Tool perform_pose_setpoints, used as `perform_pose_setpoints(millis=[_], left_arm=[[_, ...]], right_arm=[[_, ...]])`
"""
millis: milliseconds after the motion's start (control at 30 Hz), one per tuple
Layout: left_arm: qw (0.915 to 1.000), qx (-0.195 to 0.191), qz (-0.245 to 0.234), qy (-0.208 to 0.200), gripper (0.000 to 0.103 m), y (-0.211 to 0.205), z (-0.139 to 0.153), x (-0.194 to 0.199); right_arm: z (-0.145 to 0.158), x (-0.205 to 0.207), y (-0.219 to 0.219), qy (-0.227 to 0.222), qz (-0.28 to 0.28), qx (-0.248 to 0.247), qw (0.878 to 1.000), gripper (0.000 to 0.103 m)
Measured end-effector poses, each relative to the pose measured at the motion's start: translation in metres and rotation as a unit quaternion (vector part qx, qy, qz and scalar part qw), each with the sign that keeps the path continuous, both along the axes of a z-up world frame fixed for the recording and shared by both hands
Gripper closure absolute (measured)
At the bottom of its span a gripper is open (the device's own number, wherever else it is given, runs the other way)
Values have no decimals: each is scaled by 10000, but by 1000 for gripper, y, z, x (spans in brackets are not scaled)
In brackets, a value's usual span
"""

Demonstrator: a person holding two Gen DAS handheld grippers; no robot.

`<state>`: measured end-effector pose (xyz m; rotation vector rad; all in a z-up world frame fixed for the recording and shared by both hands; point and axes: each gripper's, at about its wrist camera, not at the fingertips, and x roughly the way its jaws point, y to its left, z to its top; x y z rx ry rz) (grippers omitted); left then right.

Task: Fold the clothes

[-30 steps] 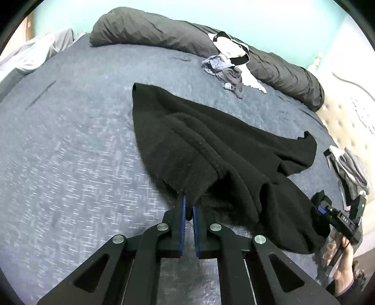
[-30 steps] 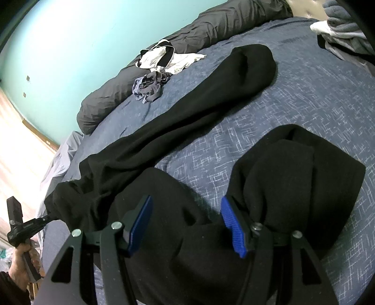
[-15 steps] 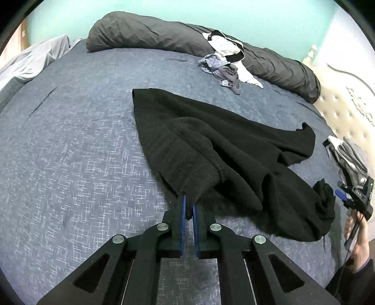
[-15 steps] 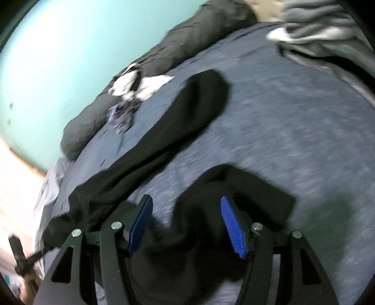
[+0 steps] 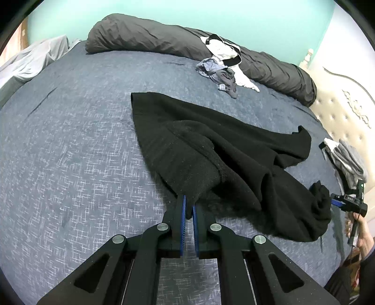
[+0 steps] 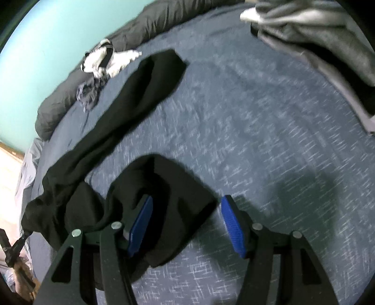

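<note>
The black garment lies spread on the blue-grey bed cover, about in the middle of the bed. In the left wrist view its one end reaches far toward the middle of the bed, a pointed part goes to the right, and a bunched end lies at the near right. The near edge of the garment, a thick fuzzy fold, is lifted a little from the cover.

The left gripper has its jaws pressed together on this near edge, so the cloth is pinched between the blue pads. The right gripper has its jaws wide apart. The bunched end of the garment lies under it and between the blue pads, but the pads do not press on it; the right pad is over bare cover. This view is somewhat blurred.

Far on the bed a long dark grey pillow lies along the teal wall. A small heap of white and grey clothes rests against it. At the right side, near the cream tufted headboard, there is a pile of grey clothes.
</note>
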<state>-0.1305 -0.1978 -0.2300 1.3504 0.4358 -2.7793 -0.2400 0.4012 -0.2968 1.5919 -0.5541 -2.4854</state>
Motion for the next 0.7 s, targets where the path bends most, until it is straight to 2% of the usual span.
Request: perform_pose_setpoints(millis=[100, 233, 267, 300, 333, 400, 500, 700], left_arm=[[10000, -29, -11, -12, 98, 0, -1, -2], [10000, -84, 4, 10, 98, 0, -1, -3], [10000, -96, 2, 16, 98, 1, 0, -4], [9999, -115, 9, 22, 98, 0, 1, -4], [9999, -134, 16, 29, 98, 0, 1, -5], [9999, -139, 46, 47, 98, -1, 3, -6], [9998, -160, 71, 80, 98, -2, 9, -6], [9994, -289, 88, 138, 98, -3, 27, -4]], right_arm=[[-11, -2, -9, -192, 147, 211, 9995, 41], [-23, -5, -9, -286, 50, 187, 9994, 42], [-24, -5, -10, -274, 54, 207, 9994, 47], [-24, -5, -10, -265, 74, 237, 9993, 66], [-23, -5, -11, -259, 110, 278, 9992, 78], [-20, -5, -10, -229, 162, 305, 9991, 91], [-8, -4, -5, -93, 171, 159, 9997, 97], [44, 0, 9, 400, 269, 240, 9985, 98]])
